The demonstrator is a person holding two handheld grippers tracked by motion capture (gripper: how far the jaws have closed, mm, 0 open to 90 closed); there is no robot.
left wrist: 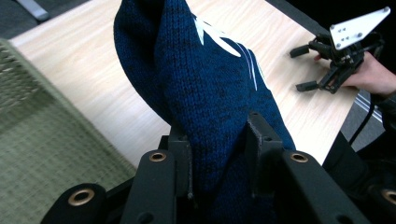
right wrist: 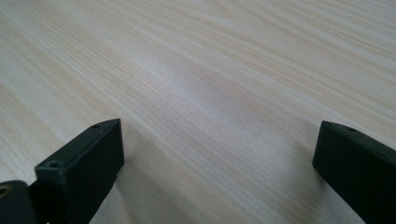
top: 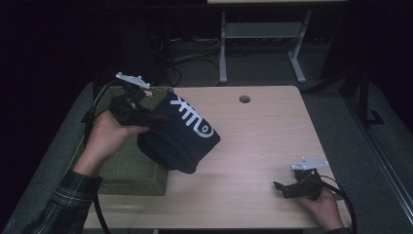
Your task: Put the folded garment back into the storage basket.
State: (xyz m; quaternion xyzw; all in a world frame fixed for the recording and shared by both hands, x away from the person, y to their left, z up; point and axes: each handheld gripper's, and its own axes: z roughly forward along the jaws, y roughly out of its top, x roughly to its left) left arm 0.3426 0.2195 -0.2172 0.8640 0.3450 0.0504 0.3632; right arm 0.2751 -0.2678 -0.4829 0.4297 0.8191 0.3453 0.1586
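Observation:
A dark blue knitted garment [top: 178, 134] with a white fishbone print hangs bunched above the table's left part. My left gripper [top: 156, 118] is shut on its upper edge, held up over the basket's corner. In the left gripper view the blue knit [left wrist: 210, 93] is pinched between both black jaws and droops away toward the table. My right gripper [top: 281, 189] rests low at the table's near right corner, jaws wide apart with nothing between them. The right gripper view has bare wood between its two fingertips [right wrist: 84, 158].
A green woven basket [top: 131, 170] stands on the table's left edge, partly under the garment. The light wood table [top: 263, 141] has a round cable hole [top: 244, 99] at the back. A white desk frame [top: 263, 34] stands on the floor beyond.

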